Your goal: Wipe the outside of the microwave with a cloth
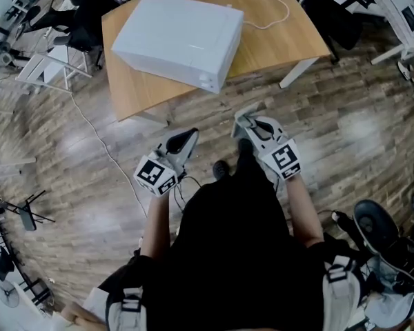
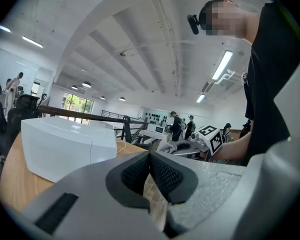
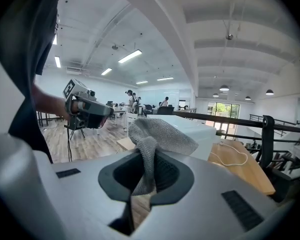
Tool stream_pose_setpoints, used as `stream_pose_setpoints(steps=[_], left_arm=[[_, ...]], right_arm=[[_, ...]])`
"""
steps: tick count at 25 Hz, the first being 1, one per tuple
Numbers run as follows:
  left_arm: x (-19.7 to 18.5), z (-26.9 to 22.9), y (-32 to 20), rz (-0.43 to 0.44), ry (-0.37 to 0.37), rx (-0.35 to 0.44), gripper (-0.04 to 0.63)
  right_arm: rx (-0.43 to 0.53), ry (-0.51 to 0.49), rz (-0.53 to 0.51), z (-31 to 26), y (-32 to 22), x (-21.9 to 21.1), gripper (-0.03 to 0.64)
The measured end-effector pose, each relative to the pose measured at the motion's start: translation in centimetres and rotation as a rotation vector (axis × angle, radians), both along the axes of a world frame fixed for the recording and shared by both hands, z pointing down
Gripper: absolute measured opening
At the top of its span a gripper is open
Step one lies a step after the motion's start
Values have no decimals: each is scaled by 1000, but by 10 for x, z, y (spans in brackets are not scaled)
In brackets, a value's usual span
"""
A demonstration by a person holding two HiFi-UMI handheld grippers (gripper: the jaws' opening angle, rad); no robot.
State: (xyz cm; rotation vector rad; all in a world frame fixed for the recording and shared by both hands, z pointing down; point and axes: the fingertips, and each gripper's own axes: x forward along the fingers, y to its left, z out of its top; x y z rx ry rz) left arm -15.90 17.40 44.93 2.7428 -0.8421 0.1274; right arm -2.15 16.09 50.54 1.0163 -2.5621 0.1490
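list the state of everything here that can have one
left claw: shut, empty
right claw: shut on the cloth
cloth: bunched, pinched in the right claw, clear of the microwave
microwave: on the table, neither claw touching it
cord: lying loose on the table

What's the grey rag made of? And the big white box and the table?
The cloth looks like soft grey knitted fabric, matte: a fine mesh shows and it droops. The microwave seems smooth white plastic or painted metal, slightly shiny; I cannot tell which. The table looks like light brown wood, maybe laminate.
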Motion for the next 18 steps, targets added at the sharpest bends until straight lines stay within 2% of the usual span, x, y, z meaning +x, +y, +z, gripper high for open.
stream_pose_setpoints(steps=[9, 14, 18], left_arm=[[22, -4, -28, -22, -16, -8, 2], [35, -7, -46, -49, -26, -3, 2], [47, -8, -58, -72, -38, -7, 2]], right_arm=[[-21, -13, -57, 6, -25, 6, 28], [18, 1, -138, 1, -44, 7, 28], [2, -6, -168, 3, -55, 14, 28]])
